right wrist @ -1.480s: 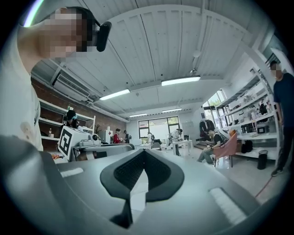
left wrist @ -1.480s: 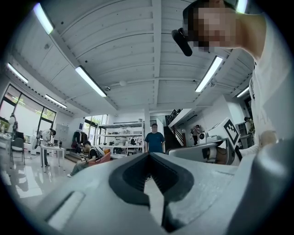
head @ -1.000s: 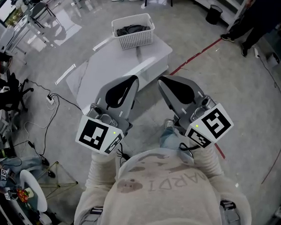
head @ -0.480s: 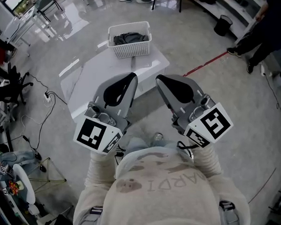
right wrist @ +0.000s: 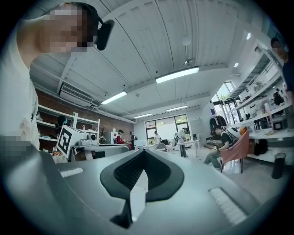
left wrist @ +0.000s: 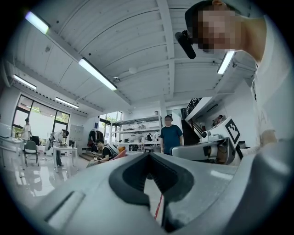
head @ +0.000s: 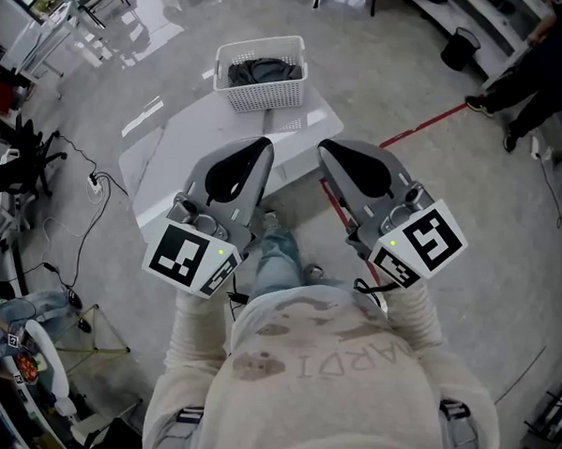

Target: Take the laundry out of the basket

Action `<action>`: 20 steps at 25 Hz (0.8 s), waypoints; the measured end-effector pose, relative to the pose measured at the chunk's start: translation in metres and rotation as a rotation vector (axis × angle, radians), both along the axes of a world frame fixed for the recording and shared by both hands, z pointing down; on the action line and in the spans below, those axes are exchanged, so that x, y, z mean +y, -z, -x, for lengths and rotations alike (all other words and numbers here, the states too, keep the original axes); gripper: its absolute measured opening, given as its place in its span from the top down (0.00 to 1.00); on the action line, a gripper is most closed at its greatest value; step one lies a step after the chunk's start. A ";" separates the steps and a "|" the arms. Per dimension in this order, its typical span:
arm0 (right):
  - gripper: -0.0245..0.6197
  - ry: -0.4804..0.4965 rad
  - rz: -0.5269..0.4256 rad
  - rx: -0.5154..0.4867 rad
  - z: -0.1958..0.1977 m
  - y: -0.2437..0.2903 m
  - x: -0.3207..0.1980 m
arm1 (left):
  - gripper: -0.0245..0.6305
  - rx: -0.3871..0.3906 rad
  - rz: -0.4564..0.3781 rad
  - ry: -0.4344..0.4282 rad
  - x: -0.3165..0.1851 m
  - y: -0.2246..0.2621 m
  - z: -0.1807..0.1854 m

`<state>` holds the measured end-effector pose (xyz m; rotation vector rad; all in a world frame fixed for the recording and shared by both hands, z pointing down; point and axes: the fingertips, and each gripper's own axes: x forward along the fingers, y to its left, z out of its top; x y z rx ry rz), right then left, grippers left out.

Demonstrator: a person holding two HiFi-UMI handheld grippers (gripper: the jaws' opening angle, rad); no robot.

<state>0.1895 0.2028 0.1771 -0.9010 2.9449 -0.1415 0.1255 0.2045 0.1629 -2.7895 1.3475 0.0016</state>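
Observation:
A white slatted laundry basket (head: 265, 95) stands at the far end of a low white table (head: 187, 144), with dark grey laundry (head: 264, 70) bundled inside. I hold both grippers level in front of me, side by side, well short of the basket. The left gripper (head: 264, 146) hangs over the table's near part, its jaws together with nothing between them. The right gripper (head: 325, 146) is over the table's near right edge, shut and empty too. In the gripper views, the left gripper (left wrist: 149, 154) and the right gripper (right wrist: 143, 150) each show closed tips against the room.
A red line (head: 422, 125) runs across the grey floor right of the table. A person (head: 552, 64) and a black bin (head: 458, 48) are at the far right. Cables (head: 88, 176) and chairs crowd the left side. More people sit at desks in the background.
I have stepped toward the table, and both grippers have come forward with me, from over the floor to over its near edge. Both stay shut and the basket is unmoved.

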 end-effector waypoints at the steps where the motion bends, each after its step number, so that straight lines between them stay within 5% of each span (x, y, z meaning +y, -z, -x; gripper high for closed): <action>1: 0.92 -0.003 0.002 -0.001 0.001 0.000 -0.007 | 0.96 0.004 0.002 -0.002 -0.007 0.000 0.003; 20: 0.92 -0.041 0.031 -0.012 0.124 0.004 -0.205 | 0.96 -0.007 0.026 -0.052 -0.209 0.002 0.127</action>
